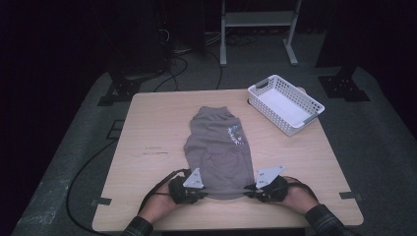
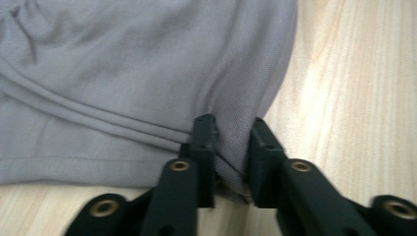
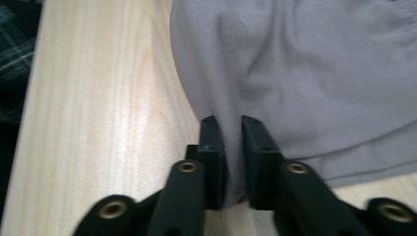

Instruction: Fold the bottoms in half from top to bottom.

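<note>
Grey shirt (image 1: 219,147) lies flat mid worktop (image 1: 147,128). Left gripper (image 2: 231,147) and right gripper (image 3: 232,147) each pinch a near corner, w/ only thin bits of fabric clamped. Uneven lift prob slips one corner, messing the fold.

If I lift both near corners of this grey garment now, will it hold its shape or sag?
Likely sag: the grey garment already wrinkles and bunches where the left hand-held gripper pinches it. It looks thin and light, so it should lift easily. The weave appears fine-knit, and the right hand-held gripper holds only a narrow fold, so it might slip under a hard pull.
</note>
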A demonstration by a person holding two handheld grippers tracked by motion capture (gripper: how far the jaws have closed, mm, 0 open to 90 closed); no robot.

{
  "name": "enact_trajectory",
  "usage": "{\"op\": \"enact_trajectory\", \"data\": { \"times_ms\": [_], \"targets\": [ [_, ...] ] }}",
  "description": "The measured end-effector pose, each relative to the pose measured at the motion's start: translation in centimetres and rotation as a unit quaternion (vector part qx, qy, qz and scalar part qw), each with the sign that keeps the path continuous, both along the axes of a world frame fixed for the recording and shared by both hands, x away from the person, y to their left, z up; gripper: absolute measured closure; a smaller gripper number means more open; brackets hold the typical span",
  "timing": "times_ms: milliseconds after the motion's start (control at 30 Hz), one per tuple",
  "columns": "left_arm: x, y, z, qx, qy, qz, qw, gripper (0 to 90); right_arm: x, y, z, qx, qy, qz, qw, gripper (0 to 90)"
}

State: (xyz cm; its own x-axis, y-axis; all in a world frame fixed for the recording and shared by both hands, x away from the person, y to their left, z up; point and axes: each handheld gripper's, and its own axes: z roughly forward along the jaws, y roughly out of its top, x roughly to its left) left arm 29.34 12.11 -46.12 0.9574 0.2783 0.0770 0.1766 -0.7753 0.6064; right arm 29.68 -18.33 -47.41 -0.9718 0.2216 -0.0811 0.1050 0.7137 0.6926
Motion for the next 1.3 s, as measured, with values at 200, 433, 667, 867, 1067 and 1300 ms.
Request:
{"op": "enact_trajectory", "data": {
  "times_ms": [200, 433, 667, 867, 1067, 1300],
  "targets": [
    [-0.5, 0.0, 0.3, 0.005, 0.025, -0.008, 0.9996, 82.3, -0.1, 0.1, 0.3, -0.004, 0.036, -0.005, 0.9993, 83.5],
    [-3.9, -0.5, 0.6, 0.015, 0.064, -0.05, 0.9966, 82.5, -2.5, -0.2, 0.5, -0.003, 0.101, 0.028, 0.9945, 83.9],
    [-5.9, 0.6, 2.8, -0.055, 0.07, -0.058, 0.9944, 82.6, -4.8, -0.8, 1.9, 0.017, 0.106, 0.049, 0.993, 83.9],
    [-3.7, 1.6, 6.6, -0.1, 0.005, -0.026, 0.9947, 82.7, -3.2, -1.7, 5.9, 0.066, 0.044, 0.019, 0.9966, 83.9],
    [2.7, 1.1, 8.1, -0.083, -0.073, 0.048, 0.9927, 82.5, 2.5, -0.3, 7.9, 0.045, -0.034, -0.06, 0.9966, 83.9],
    [8.5, 0.7, 4.7, -0.055, -0.042, 0.107, 0.9919, 82.4, 8.5, 1.6, 5.2, 0.003, -0.026, -0.114, 0.9931, 83.9]
  ]
}}
